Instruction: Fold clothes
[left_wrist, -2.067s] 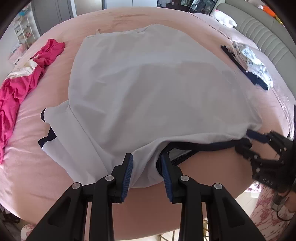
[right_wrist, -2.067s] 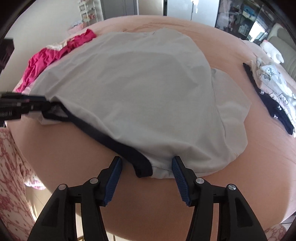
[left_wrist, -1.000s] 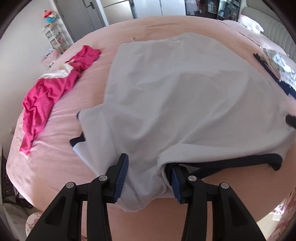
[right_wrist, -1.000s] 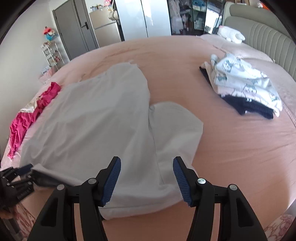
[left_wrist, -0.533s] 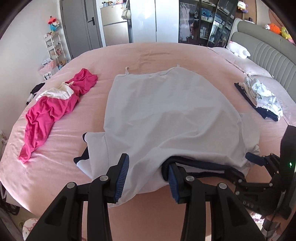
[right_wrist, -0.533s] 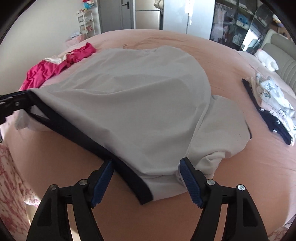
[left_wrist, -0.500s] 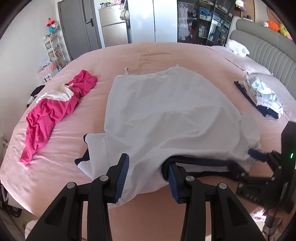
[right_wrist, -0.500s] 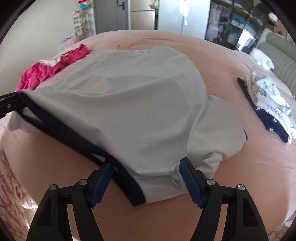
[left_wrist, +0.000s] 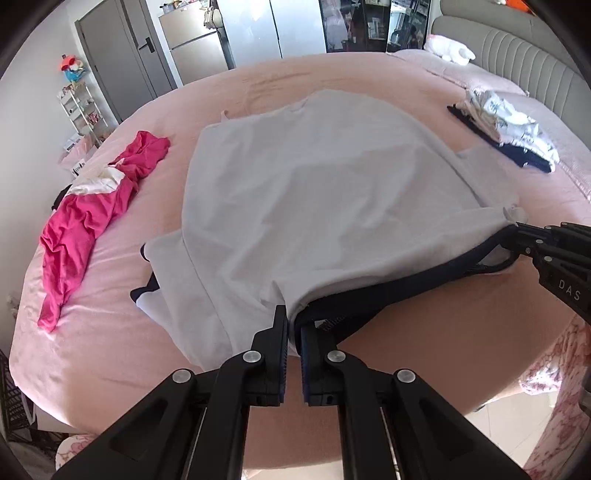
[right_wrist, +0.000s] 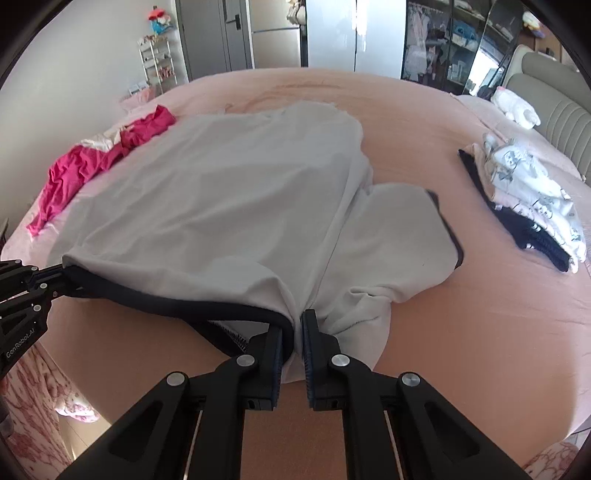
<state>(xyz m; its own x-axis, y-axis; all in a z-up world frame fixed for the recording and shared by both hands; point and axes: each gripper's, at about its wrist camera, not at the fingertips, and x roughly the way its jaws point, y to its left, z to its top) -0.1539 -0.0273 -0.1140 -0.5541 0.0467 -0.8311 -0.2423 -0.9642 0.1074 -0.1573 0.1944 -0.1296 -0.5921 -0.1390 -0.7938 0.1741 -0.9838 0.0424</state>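
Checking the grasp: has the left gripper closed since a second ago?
Yes. The left gripper has shut on the white shirt near its navy collar; its pads stood apart before.

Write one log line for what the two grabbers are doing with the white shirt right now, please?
step: grab hem | left gripper: shut on white shirt | right gripper: shut on white shirt | shirt: spread on pink bed | fold: not yet done

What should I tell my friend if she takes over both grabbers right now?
Left gripper: shut on the white shirt, at its near edge by the navy collar.
Right gripper: shut on the same edge, at the collar's other end.
The shirt lies spread on the pink bed, not yet folded.
Folded pile on the right; pink garment on the left, unfolded.
Left: fold the shirt, probably then the pink garment.
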